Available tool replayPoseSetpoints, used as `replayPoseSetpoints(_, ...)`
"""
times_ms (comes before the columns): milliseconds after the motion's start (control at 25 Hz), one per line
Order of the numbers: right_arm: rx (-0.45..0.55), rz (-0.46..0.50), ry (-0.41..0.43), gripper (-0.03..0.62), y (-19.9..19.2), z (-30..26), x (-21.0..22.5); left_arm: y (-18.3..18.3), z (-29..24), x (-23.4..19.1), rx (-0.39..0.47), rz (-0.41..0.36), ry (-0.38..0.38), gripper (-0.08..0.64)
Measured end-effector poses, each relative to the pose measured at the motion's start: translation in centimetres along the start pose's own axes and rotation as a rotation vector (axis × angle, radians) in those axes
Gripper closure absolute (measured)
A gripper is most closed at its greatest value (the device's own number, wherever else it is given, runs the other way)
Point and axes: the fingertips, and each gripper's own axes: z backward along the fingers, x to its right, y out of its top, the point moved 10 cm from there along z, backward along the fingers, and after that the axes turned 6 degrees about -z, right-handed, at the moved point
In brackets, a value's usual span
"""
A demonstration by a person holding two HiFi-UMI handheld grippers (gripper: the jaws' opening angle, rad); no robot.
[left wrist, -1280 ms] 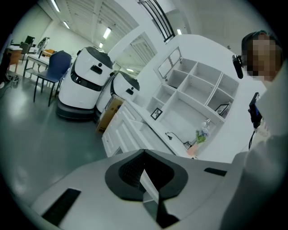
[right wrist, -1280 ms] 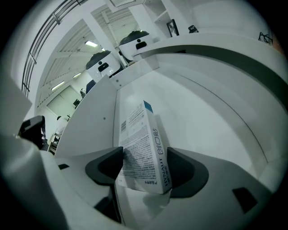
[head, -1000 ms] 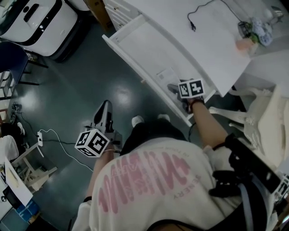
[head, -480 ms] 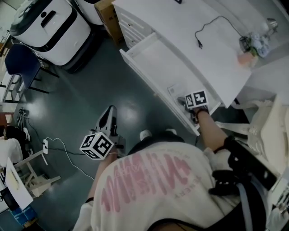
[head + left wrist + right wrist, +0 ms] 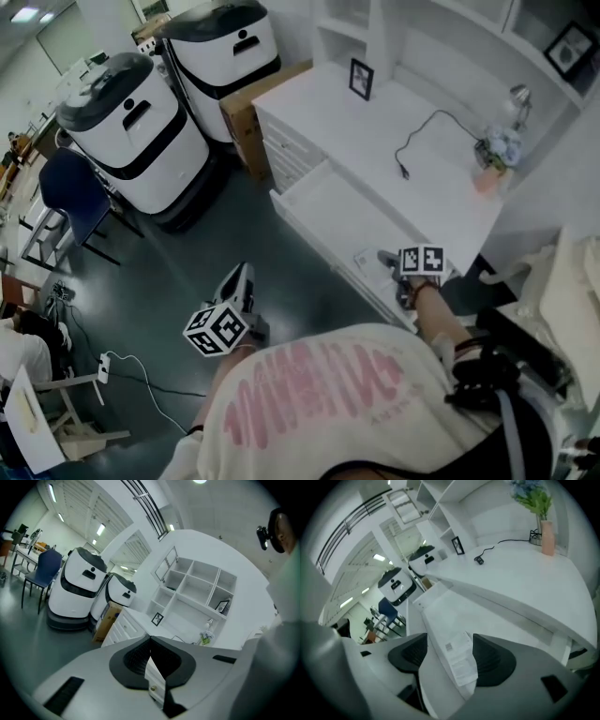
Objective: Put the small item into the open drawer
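The white desk's open drawer (image 5: 323, 211) juts out toward me; a printed paper sheet (image 5: 367, 260) lies at its near end. My right gripper (image 5: 387, 259) is over that near end, open. In the right gripper view its jaws (image 5: 447, 656) straddle the drawer's front wall (image 5: 436, 681), with the sheet (image 5: 459, 660) just beyond and nothing held. My left gripper (image 5: 243, 277) hangs over the dark floor left of the drawer, shut and empty (image 5: 150, 660). No small item shows in either gripper.
Two white-and-black machines (image 5: 136, 141) (image 5: 230, 47) and a cardboard box (image 5: 246, 105) stand left of the desk. On the desktop are a picture frame (image 5: 361, 78), a black cable (image 5: 422, 136) and a vase of flowers (image 5: 492, 150). A blue chair (image 5: 70, 187) stands far left.
The head view has tilted up, so more of the desk and room shows. The right gripper stays at the drawer's near end; the left stays over the floor.
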Motion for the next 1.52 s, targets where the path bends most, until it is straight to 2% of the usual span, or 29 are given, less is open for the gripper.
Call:
replayPoseSetpoints(120, 0.164, -0.116, 0.092, 0.299, 1.4, 1.8, -2.4, 1.6, -1.3, 0.4, 0.007, -0.041, -0.029, 0.531)
replayPoseSetpoints(200, 0.273, -0.123, 0.126, 0.414, 2.7, 2.9, -4.0, 2.5, -2.2, 0.7, 0.017, -0.063, -0.047, 0.531)
replayPoseSetpoints(240, 0.319, -0.105, 0.138, 0.475, 3.4, 3.5, -4.9, 2.9, -2.6, 0.9, 0.022, -0.07, -0.054, 0.531)
replayPoseSetpoints(360, 0.414, 0.006, 0.181, 0.525, 5.6, 5.5, -8.3, 4.1, -3.3, 1.6, 0.046, -0.092, -0.072, 0.531)
replayPoseSetpoints(480, 0.493, 0.154, 0.199, 0.547, 7.0, 7.8, -11.7, 5.3, -3.6, 2.2, 0.078, -0.124, -0.092, 0.531)
replayPoseSetpoints(600, 0.547, 0.234, 0.207, 0.556, 7.8, 9.5, -13.6, 5.8, -3.8, 2.7, 0.098, -0.143, -0.106, 0.531)
replayPoseSetpoints(960, 0.57, 0.242, 0.171, 0.574, 7.9, 10.8, -14.3, 5.8, -3.6, 2.8, 0.106, -0.147, -0.11, 0.531)
replayPoseSetpoints(1520, 0.498, 0.166, 0.161, 0.574, 5.2, 9.8, -12.9, 4.3, -2.0, 2.6, 0.083, -0.136, -0.116, 0.531)
